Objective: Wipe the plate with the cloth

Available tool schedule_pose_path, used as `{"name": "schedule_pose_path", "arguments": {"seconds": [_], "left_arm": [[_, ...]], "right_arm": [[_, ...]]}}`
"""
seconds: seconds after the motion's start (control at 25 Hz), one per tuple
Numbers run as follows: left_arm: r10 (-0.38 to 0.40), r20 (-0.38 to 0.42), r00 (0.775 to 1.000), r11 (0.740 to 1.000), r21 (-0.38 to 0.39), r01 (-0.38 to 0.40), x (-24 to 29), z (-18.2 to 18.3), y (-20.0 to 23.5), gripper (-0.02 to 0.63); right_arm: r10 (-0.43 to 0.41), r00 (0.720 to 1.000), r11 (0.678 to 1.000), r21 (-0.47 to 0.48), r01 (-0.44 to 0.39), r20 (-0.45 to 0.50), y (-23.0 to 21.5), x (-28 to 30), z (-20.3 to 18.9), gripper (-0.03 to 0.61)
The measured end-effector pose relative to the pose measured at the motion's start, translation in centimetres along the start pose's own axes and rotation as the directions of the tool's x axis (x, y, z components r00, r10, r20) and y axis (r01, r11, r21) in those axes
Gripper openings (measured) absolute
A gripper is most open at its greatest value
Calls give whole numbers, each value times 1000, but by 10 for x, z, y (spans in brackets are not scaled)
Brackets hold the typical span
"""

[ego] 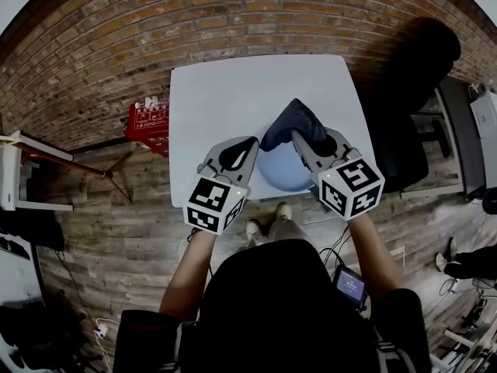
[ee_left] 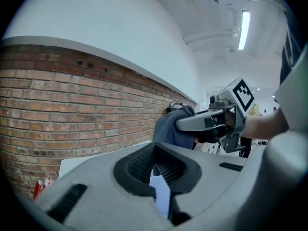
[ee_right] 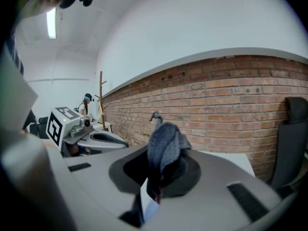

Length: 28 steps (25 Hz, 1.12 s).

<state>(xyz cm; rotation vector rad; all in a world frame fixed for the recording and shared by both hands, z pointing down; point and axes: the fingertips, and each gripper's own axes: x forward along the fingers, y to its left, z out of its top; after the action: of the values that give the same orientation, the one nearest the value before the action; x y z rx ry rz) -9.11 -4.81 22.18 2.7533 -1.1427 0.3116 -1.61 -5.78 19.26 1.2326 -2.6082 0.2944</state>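
Pinching blue plate at its 9 o'clock rim in left gripper, jaws narrow; clamping dark cloth at plate's 12 in right gripper; flanking table at 9, red crate.

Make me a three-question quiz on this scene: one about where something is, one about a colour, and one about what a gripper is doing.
1. Where is the red crate?
A. On top of the table
B. On the floor beside the white table
C. On a chair

2. What colour is the plate?
A. Light blue
B. White
C. Green

3. What is the right gripper doing?
A. Open, holding nothing
B. Shut on the dark blue cloth
C. Shut on a cup

Answers:
1 B: the head view shows it off the table's left edge.
2 A: it shows pale blue between the grippers.
3 B: the right gripper view shows the cloth pinched between its jaws.
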Motion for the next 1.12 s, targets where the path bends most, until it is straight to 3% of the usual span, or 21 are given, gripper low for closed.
{"name": "schedule_pose_path", "arguments": {"seconds": [0.24,0.48,1.12], "left_arm": [[-21,57,998,1000,12,20,-12,24,-1,20],[-29,110,994,999,27,26,-15,50,-9,20],[8,149,989,998,60,-17,-25,78,-73,20]], "right_arm": [[-24,997,1000,5,24,74,9,-5,25,41],[-31,995,994,107,21,98,0,-16,37,41],[9,985,998,61,-20,173,6,-84,54,41]]}}
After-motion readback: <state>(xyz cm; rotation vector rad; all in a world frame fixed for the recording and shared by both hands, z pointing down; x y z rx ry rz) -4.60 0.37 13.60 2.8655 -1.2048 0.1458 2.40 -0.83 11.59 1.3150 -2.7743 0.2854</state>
